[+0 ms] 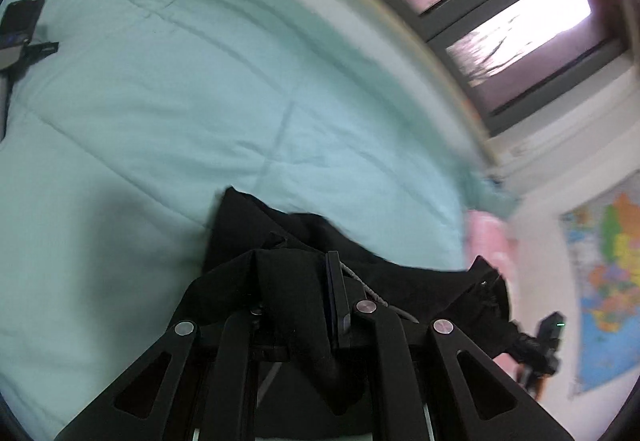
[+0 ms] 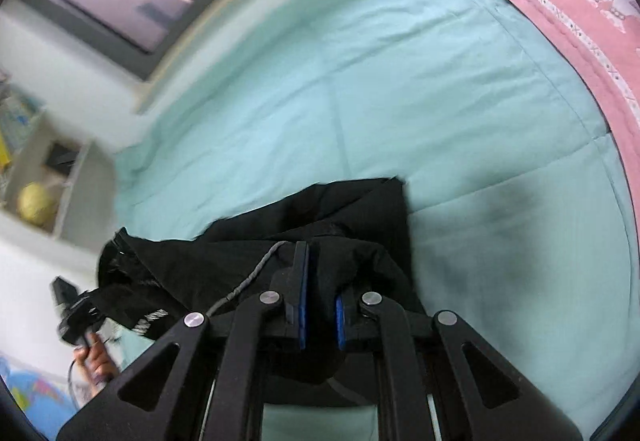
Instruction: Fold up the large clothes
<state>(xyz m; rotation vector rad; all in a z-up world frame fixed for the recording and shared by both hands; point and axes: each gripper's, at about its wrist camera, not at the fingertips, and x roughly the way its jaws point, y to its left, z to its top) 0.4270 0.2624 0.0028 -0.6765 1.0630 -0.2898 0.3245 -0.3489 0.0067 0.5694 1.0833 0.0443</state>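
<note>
A black garment (image 1: 384, 273) with a grey drawstring hangs stretched between my two grippers above a bed with a mint-green cover (image 1: 180, 101). My left gripper (image 1: 304, 281) is shut on one bunched end of the garment; cloth drapes over its left finger. In the right wrist view my right gripper (image 2: 320, 273) is shut on the other end of the black garment (image 2: 248, 241), with cloth pinched between the blue pads (image 2: 302, 305). Each view shows the other gripper at the garment's far end: the right one (image 1: 544, 345) and the left one (image 2: 76, 309).
A phone on a small stand (image 1: 20, 29) sits at the bed's far left. A pink pillow (image 2: 568, 1) lies at the bed's head. A window (image 1: 500, 1) runs along the far side. A wall map (image 1: 608, 273) and a shelf with a yellow ball (image 2: 36, 201) stand beyond the bed.
</note>
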